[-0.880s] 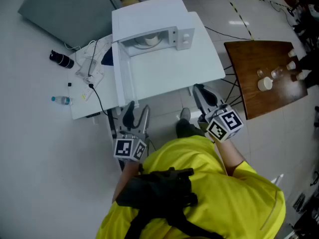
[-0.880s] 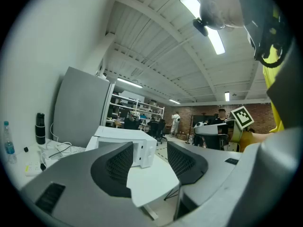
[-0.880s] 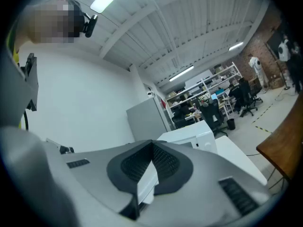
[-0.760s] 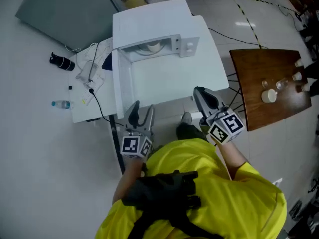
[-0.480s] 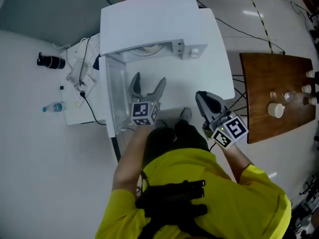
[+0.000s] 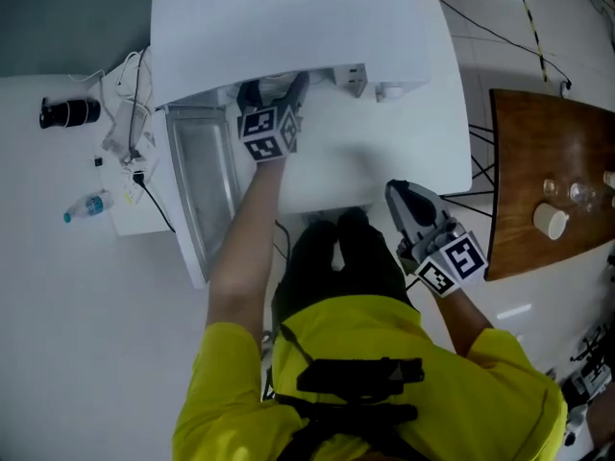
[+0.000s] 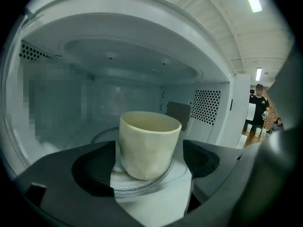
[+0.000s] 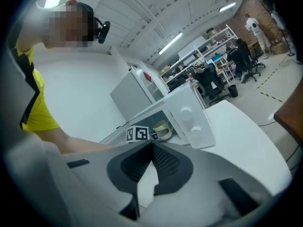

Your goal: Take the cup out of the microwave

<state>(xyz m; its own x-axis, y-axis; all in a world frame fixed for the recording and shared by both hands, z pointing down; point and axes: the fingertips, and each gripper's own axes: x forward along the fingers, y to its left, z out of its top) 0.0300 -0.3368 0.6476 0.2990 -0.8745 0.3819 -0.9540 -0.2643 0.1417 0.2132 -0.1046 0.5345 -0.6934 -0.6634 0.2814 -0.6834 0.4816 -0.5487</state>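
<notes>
The cup point(image 7: 147, 143) looks matt cream, on a clear glossy glass turntable point(image 7: 142, 187). The microwave point(image 6: 288, 27) is smooth white. The desk point(image 6: 538, 133) at the right edge is glossy brown wood.

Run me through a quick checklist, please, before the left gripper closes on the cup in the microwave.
1. Microwave door open: ok, swung wide to the left.
2. Left gripper jaws apart: ok.
3. Cup between those jaws: ok, one pad on each side.
4. Cup upright on the turntable: ok.
5. Cup empty: cannot tell, its inside is not visible.
6. Right gripper out of the way: ok, shut, empty, outside the microwave.
</notes>
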